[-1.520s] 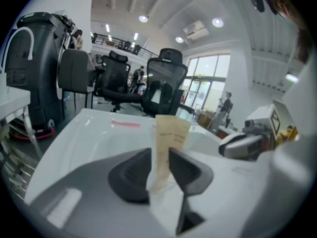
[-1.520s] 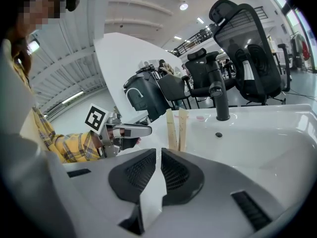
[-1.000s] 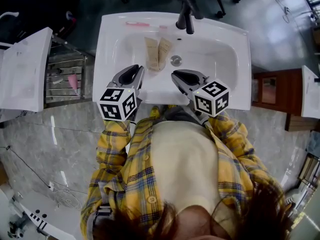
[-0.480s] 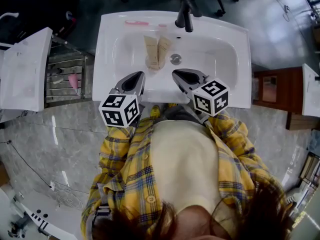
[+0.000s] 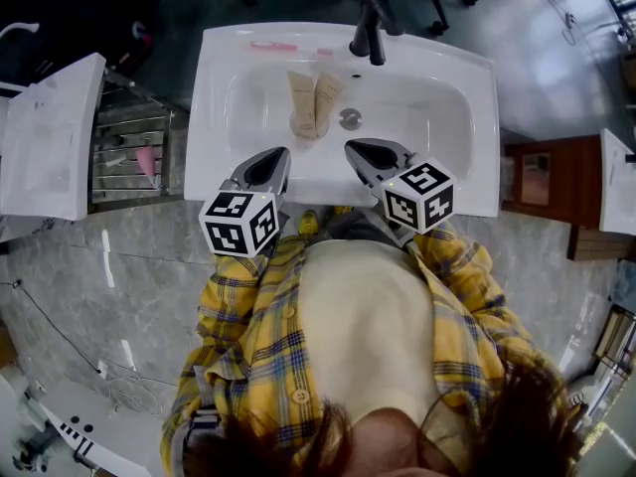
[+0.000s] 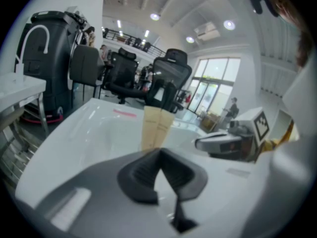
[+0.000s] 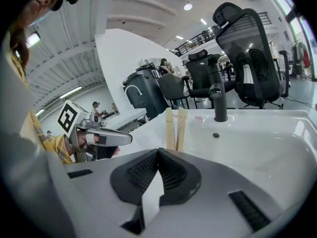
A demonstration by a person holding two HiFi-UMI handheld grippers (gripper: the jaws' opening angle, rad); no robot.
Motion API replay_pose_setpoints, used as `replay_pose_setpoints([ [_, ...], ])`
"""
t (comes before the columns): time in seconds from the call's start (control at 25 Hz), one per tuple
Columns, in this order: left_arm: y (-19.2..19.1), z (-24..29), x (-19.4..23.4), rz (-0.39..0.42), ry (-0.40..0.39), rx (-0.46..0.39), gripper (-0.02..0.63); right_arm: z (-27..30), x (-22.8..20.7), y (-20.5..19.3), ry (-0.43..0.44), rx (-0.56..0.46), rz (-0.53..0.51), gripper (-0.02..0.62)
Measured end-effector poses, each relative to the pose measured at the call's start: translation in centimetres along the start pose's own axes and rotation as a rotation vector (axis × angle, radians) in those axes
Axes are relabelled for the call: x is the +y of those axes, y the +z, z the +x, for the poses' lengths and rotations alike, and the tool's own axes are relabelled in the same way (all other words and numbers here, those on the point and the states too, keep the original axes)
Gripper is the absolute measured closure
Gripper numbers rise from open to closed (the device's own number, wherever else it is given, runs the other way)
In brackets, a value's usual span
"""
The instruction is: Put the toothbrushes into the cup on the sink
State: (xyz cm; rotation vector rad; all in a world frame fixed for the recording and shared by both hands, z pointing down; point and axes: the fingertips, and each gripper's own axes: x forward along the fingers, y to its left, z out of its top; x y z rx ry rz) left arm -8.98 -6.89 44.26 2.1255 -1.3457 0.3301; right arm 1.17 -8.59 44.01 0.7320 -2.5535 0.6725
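Observation:
Two tan toothbrush cartons [image 5: 310,102] stand upright together in the white sink [image 5: 219,87], left of the drain; a small round cup [image 5: 303,125] shows at their foot. They also rise behind the jaws in the left gripper view [image 6: 156,125] and the right gripper view [image 7: 175,128]. My left gripper [image 5: 270,160] hovers over the sink's front rim, shut and empty. My right gripper [image 5: 366,151] hangs beside it, nearer the drain, also shut with nothing between its fingers. Each gripper shows in the other's view: the right gripper [image 6: 223,142], the left gripper [image 7: 104,138].
A black faucet [image 5: 370,30] stands at the sink's back edge above the drain [image 5: 349,119]. A slim pink item [image 5: 273,46] lies on the back rim. A white counter [image 5: 50,137] and wire rack [image 5: 129,157] are left, a wooden cabinet [image 5: 537,182] right.
Both grippers' jaws have closed. The left gripper has drifted slightly right and toward the person; the right one has hardly moved. The cartons stay put.

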Motion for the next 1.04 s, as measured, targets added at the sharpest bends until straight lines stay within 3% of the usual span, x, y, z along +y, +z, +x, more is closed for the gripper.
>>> replay_pose_setpoints([
  [1.04,-0.37,0.28,-0.55,-0.010,-0.010,0.006,0.598,0.27,0.23,-0.37,0.006,0.025,-0.014,0.581],
])
